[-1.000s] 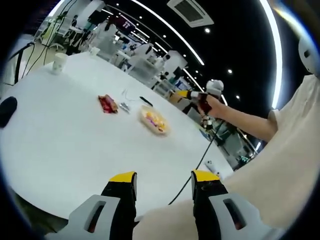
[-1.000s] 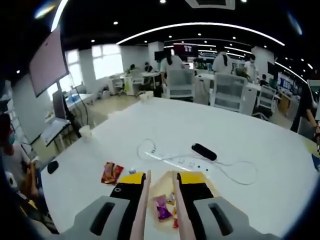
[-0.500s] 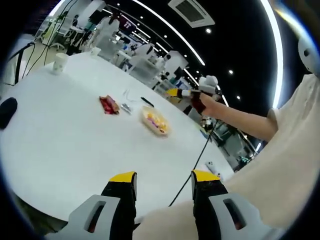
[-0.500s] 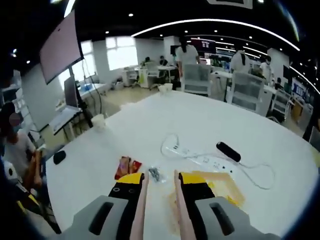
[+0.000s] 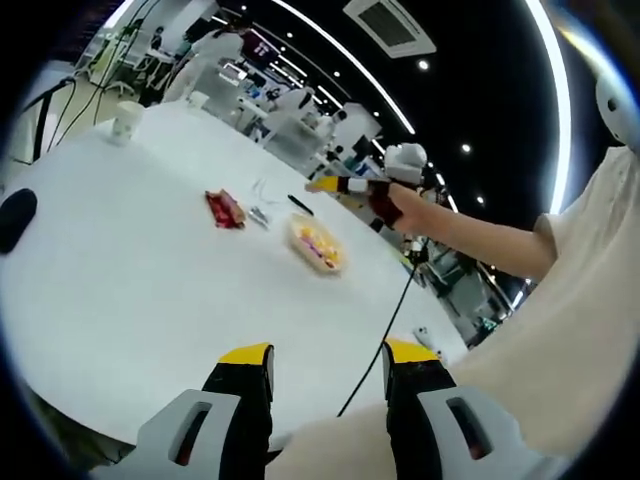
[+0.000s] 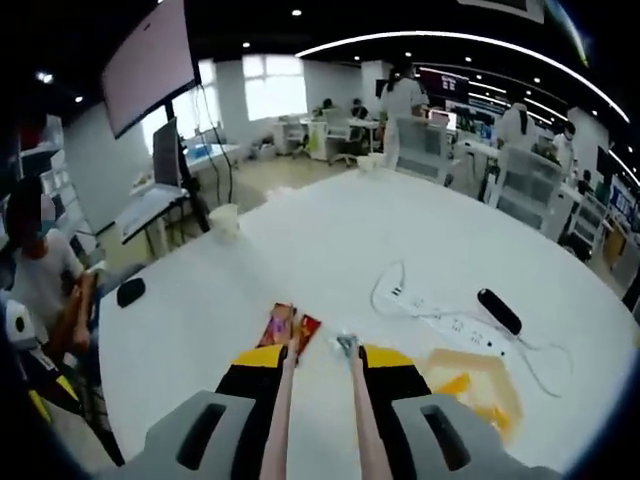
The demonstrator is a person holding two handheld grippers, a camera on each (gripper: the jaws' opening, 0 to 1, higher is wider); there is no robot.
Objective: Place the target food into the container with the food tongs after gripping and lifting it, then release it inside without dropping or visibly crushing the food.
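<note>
On the white table (image 6: 330, 250) a shallow container (image 6: 478, 387) is seen already holding several pieces of wrapped food in yellow and orange; in the left gripper view the same container (image 5: 316, 244) lies well out on the table, past the middle. Two things are seen apart from it: a red packet (image 6: 289, 328) and a small wrapped piece (image 6: 346, 345) just beside it, both also visible in the left gripper view — the packet (image 5: 225, 208) and the small piece (image 5: 261, 214). The task is judged partly done: some food is in the container, and at least one more pick appears to be left, with nothing lifted at this moment.

The right gripper (image 6: 318, 370) is held closed on a pair of pale food tongs (image 6: 318, 420), whose two arms run forward between its jaws. The tong tips are parted, one over the near end of the red packet and the other by the small piece; whether either is touched cannot be told. In the left gripper view the right gripper (image 5: 335, 185) is seen above the table, beyond the container.

The left gripper (image 5: 325, 355) is held wide open over the near table edge, with nothing between its jaws.
</note>
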